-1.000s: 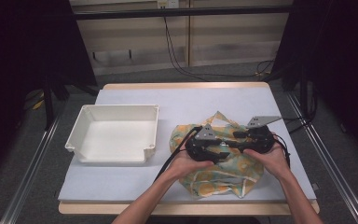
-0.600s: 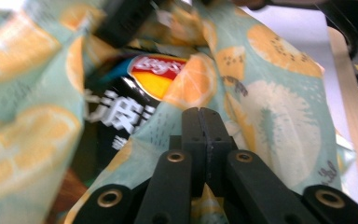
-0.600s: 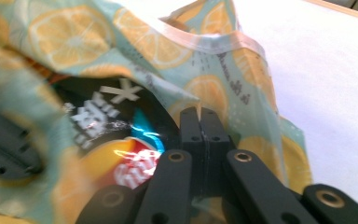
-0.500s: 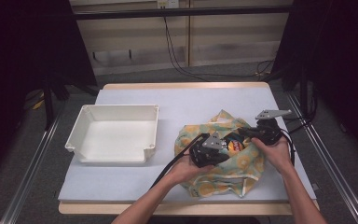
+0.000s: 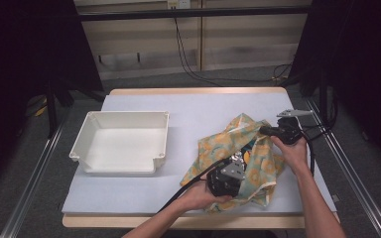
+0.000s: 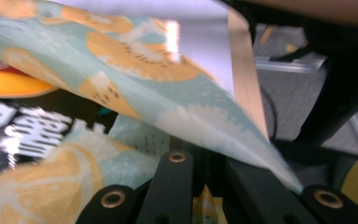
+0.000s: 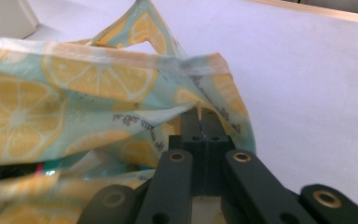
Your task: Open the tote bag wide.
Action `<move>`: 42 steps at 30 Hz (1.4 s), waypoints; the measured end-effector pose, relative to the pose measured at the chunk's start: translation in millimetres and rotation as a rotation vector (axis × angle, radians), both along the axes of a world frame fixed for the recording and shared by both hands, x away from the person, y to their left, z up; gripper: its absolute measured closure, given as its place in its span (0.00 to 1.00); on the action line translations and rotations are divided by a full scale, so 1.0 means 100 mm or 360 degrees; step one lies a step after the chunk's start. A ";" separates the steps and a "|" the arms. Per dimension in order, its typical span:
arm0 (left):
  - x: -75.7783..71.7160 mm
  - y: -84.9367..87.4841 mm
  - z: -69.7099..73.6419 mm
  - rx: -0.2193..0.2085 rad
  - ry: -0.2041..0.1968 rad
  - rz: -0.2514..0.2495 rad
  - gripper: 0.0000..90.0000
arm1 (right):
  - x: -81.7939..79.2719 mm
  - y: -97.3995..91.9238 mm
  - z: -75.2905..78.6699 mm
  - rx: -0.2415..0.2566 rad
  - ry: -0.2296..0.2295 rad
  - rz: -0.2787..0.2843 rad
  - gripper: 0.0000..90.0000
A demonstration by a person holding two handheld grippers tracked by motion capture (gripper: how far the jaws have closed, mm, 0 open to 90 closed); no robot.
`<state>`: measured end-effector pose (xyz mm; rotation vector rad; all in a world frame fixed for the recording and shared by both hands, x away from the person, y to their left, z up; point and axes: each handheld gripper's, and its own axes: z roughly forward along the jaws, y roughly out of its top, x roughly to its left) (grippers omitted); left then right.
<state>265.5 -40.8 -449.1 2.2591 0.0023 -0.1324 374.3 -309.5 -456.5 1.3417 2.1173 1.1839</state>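
Dark curtains and a cabled back wall are seen behind the counter [image 5: 144,196], which is covered with a pale sheet. As landmark, a white tray [image 5: 121,143] is taken: empty, toward the counter's left end. Well right of the tray lies the lemon-print bag [image 5: 228,144], crumpled, with its mouth being pulled apart. The left gripper [image 5: 226,179] is at the bag's near edge, on the side closer to the tray; its jaws are clamped on the bag's rim, and in the left gripper view the fabric [image 6: 182,107] is seen stretched away from the closed jaws. The right gripper [image 5: 268,130] is at the bag's far edge, farthest from the tray, likewise closed on a pinch of the hem [image 7: 200,70], with the jaws meeting in the right gripper view. Both sets of jaws have just been closing, with bag fabric between them. Dark packaged items with printed lettering [image 6: 14,130] are visible inside the opening. Step in hand, as judged: the bag is being spread open to expose its contents. Next move probably calls for the two rims being drawn further apart, then one grip being released so an item can be picked out, likely toward the tray; fabric slip at either pinch is the risk.
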 end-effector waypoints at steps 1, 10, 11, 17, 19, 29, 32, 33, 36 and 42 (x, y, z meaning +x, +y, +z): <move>-0.01 0.00 -0.04 0.0004 0.0021 -0.0005 1.00 | 0.02 0.00 -0.01 -0.0013 0.0002 -0.0016 1.00; 0.01 0.03 -0.21 -0.0006 0.0058 0.0044 1.00 | 0.10 0.08 -0.29 -0.0135 0.0112 -0.0005 1.00; 0.01 0.04 -0.21 -0.0027 0.0052 0.0050 1.00 | 0.09 0.07 -0.29 -0.0128 0.0113 0.0009 1.00; 0.03 0.13 -0.11 -0.0146 0.0051 0.0119 0.91 | -0.09 -0.01 -0.06 -0.0018 -0.0002 -0.0003 0.82; 0.03 0.18 -0.06 -0.0162 0.0041 0.0157 0.86 | -0.18 -0.03 0.05 0.0007 -0.0048 0.0002 0.72; 0.06 0.43 0.17 -0.0302 0.0024 0.0237 0.80 | -0.73 0.25 0.47 0.0037 -0.0105 0.0162 0.57; 0.14 0.52 0.28 -0.0377 0.0041 0.0269 0.86 | -0.87 0.40 0.51 0.0048 -0.0083 0.0211 0.55; 0.20 0.55 0.34 -0.0407 0.0035 0.0288 0.87 | -0.93 0.50 0.51 0.0049 -0.0082 0.0231 0.53; 0.31 0.54 0.39 -0.0437 0.0021 0.0340 0.89 | -0.96 0.59 0.46 0.0016 -0.0057 0.0219 0.45; 0.54 0.40 0.26 -0.0362 0.0035 0.0448 0.81 | -1.00 0.68 0.28 -0.0095 -0.0004 0.0185 0.37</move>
